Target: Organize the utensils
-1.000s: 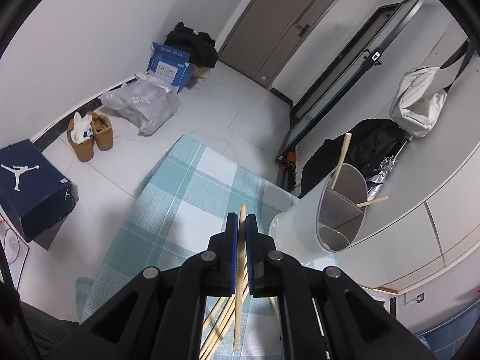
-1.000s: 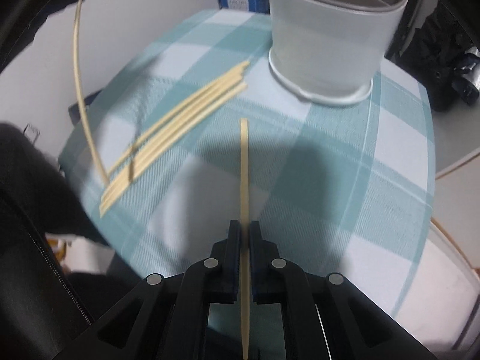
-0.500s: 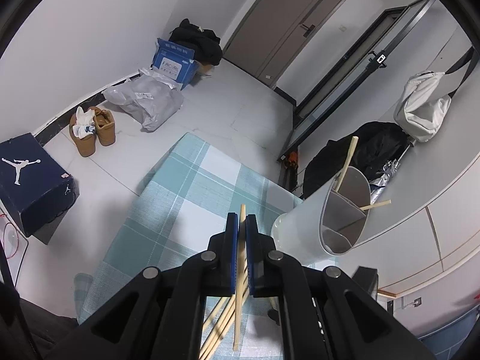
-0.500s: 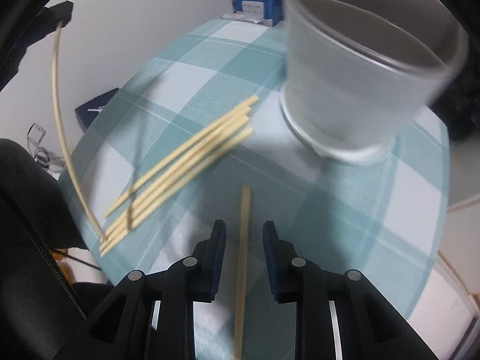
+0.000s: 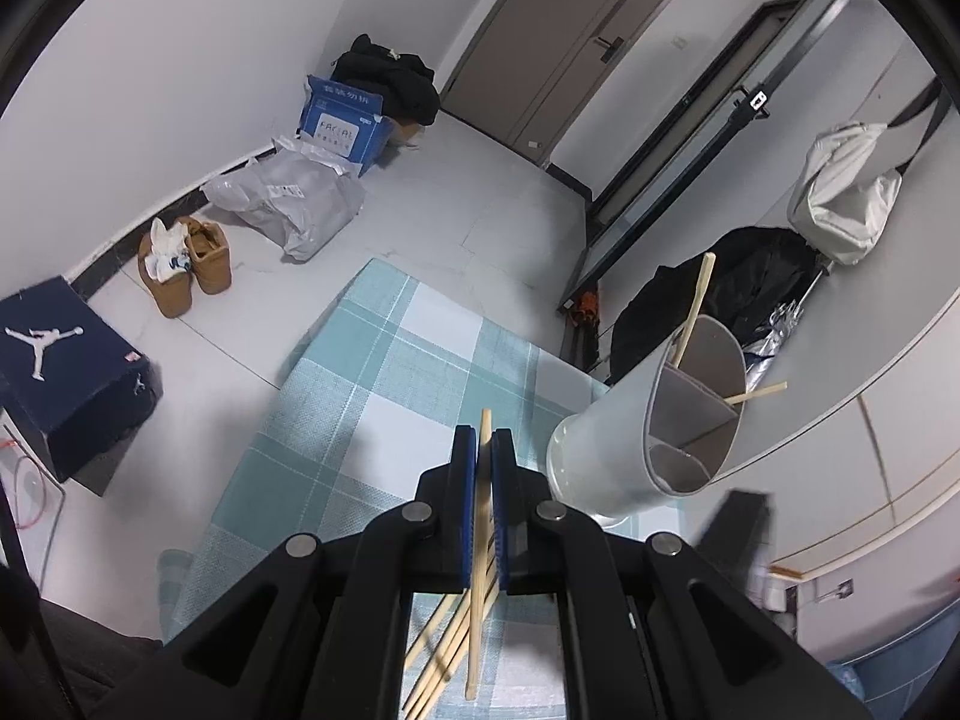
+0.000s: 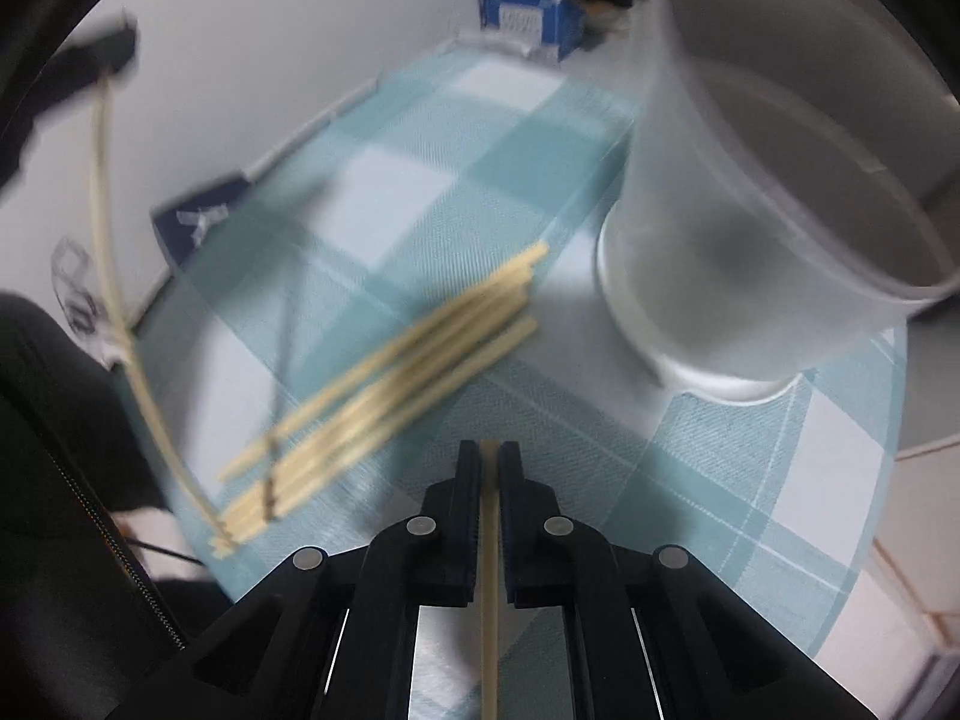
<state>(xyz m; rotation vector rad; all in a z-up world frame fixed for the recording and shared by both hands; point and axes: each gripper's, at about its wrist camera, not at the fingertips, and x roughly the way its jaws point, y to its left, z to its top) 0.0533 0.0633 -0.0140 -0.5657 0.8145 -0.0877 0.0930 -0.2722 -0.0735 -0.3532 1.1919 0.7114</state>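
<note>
My left gripper [image 5: 483, 441] is shut on a bamboo chopstick [image 5: 477, 570], held above the checked teal tablecloth [image 5: 372, 420]. My right gripper [image 6: 489, 450] has its jaws closing on another chopstick [image 6: 489, 570], the pads pressing on it near its far tip. A loose pile of chopsticks [image 6: 390, 384] lies on the cloth to the left of the right gripper. The grey divided holder [image 6: 720, 210] stands just ahead and to its right. In the left wrist view the holder [image 5: 600, 450] has two chopsticks [image 5: 696, 300] leaning in its compartments.
The table's near edge [image 6: 864, 540] curves past the holder on the right. On the floor are a dark shoebox [image 5: 66, 372], brown shoes [image 5: 186, 258], a plastic bag [image 5: 294, 204] and a blue box [image 5: 342, 120]. A white bag [image 5: 846, 192] hangs at the right.
The right gripper opened, slid forward along its chopstick and closed again near the tip, moving nearer the holder. The left gripper kept still with its chopstick.
</note>
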